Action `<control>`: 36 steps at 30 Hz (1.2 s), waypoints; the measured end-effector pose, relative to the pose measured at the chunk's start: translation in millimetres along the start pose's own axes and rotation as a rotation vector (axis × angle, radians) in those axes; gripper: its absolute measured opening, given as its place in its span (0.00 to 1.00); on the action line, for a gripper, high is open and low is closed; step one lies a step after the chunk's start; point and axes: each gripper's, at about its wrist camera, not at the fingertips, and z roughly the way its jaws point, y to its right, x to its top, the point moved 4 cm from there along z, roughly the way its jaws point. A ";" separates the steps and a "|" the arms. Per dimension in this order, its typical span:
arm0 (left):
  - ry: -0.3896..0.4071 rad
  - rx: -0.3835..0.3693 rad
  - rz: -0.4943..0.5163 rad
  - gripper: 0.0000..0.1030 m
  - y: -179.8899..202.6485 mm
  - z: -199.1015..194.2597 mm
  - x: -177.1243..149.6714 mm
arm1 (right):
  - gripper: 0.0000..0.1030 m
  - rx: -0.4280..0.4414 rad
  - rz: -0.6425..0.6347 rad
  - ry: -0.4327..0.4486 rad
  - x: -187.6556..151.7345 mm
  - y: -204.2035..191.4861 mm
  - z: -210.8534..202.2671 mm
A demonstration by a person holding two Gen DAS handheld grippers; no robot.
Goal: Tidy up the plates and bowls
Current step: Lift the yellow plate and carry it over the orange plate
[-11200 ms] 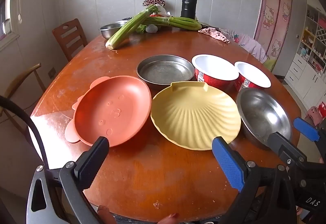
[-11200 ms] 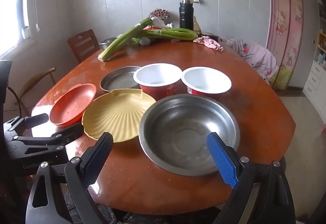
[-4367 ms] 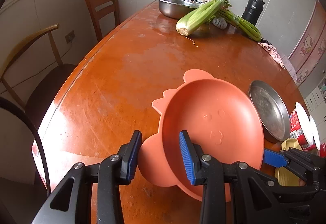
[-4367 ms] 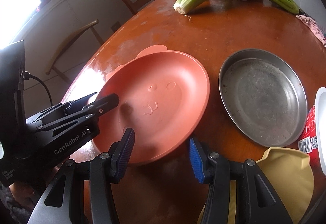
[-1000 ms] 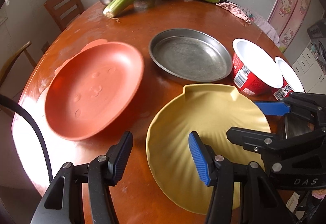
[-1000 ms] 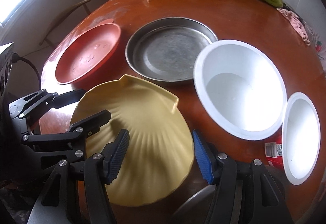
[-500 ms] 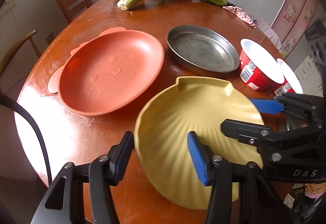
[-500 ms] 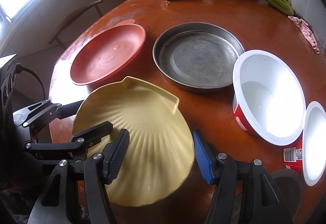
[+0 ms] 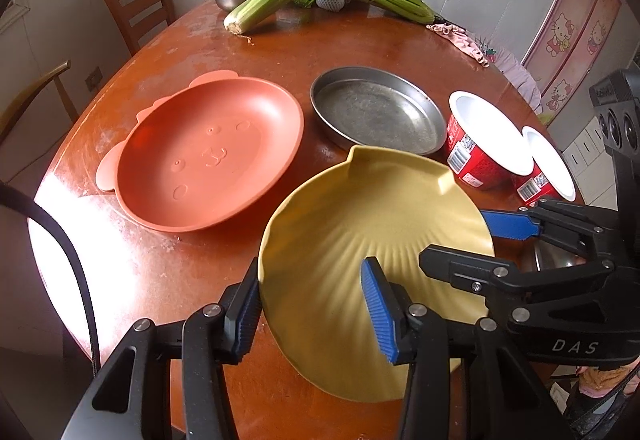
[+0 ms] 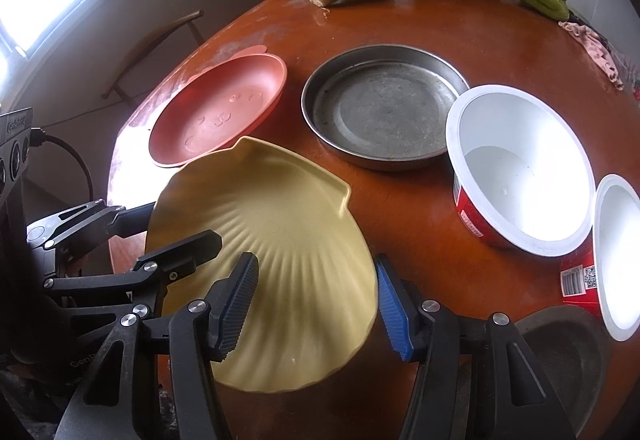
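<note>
We held yellow shell-shaped plate (image 9: 360,224) lifted, left tool (image 9: 312,310) and right tool (image 10: 314,300) clamped on its rim; nothing stacked yet; orange bear-face plate (image 9: 208,156), round metal pan (image 9: 378,116), red-and-white bowls (image 10: 516,184) left on tabletop (image 9: 320,48).

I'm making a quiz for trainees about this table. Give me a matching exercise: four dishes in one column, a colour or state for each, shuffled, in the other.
Things:
1. shell-shaped plate
2. bear-face plate
3. round metal pan
4. nearer instant-noodle cup

Descriptions:
A. grey, empty, flat on the table
B. white inside, red outside
C. yellow, rim between the jaws of both hand-held grippers
D. orange-pink, lying on the table, ungripped

Pairs: 1-C, 2-D, 3-A, 4-B
</note>
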 end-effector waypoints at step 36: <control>0.119 0.036 -0.117 0.46 -91.1 -35.4 64.5 | 0.59 -0.009 -0.097 0.102 105.1 -70.0 0.0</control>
